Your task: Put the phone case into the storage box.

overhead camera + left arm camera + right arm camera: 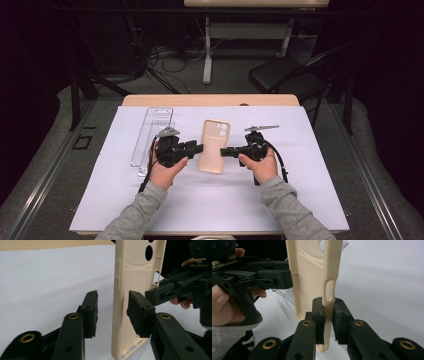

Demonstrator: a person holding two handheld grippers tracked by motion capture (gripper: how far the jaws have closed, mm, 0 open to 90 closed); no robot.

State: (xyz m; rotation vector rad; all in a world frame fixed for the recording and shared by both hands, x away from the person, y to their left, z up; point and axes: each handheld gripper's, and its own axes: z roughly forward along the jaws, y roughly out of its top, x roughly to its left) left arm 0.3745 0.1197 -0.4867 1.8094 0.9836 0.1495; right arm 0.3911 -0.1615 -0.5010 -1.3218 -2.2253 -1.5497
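free: white mat (210,200) front, right | blocked: clear tray (151,135) beside left gripper (199,148)

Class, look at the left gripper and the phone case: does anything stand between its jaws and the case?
Nothing visible does. The case edge already sits between the left gripper's open jaws, one pad on each side, while the right gripper clamps its opposite edge.

Wooden table (210,100), white sheet (210,200), clear tray (150,135)
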